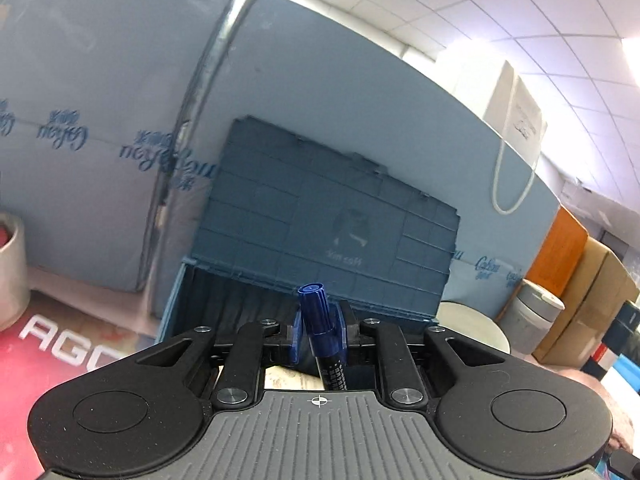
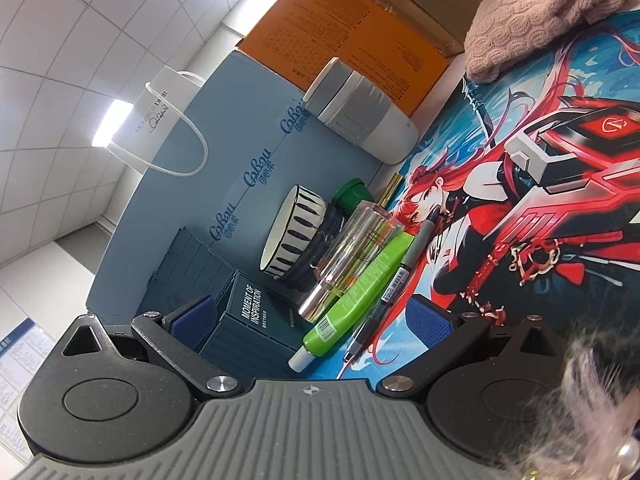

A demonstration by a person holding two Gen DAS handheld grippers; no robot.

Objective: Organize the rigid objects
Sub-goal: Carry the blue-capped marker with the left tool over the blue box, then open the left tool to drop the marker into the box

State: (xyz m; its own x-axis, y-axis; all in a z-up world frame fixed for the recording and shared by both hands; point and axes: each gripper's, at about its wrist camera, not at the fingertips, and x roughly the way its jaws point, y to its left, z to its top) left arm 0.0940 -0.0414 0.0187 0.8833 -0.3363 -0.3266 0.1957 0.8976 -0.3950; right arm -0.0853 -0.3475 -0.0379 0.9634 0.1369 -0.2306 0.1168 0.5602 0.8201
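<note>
My left gripper [image 1: 318,334] is shut on a marker with a blue cap [image 1: 318,312], held upright in front of the open dark blue storage box [image 1: 320,216], whose lid leans back against the blue foam board. My right gripper [image 2: 312,316] is open and empty. Between and beyond its fingers lie a green tube [image 2: 360,292], a clear bottle with a shiny cap [image 2: 352,252], a grey pen [image 2: 400,272] and a gold pen [image 2: 389,189], side by side on the printed mat. The box's side [image 2: 248,320] reads "MOMENT OF INSPIRATION".
A striped bowl [image 2: 292,232] and a green-lidded jar [image 2: 352,194] sit behind the bottle. A white and grey canister [image 2: 360,112] stands by orange and brown cartons [image 2: 340,36]. A blue foam board [image 1: 360,120] walls the back. A metal cup [image 1: 10,272] stands at far left.
</note>
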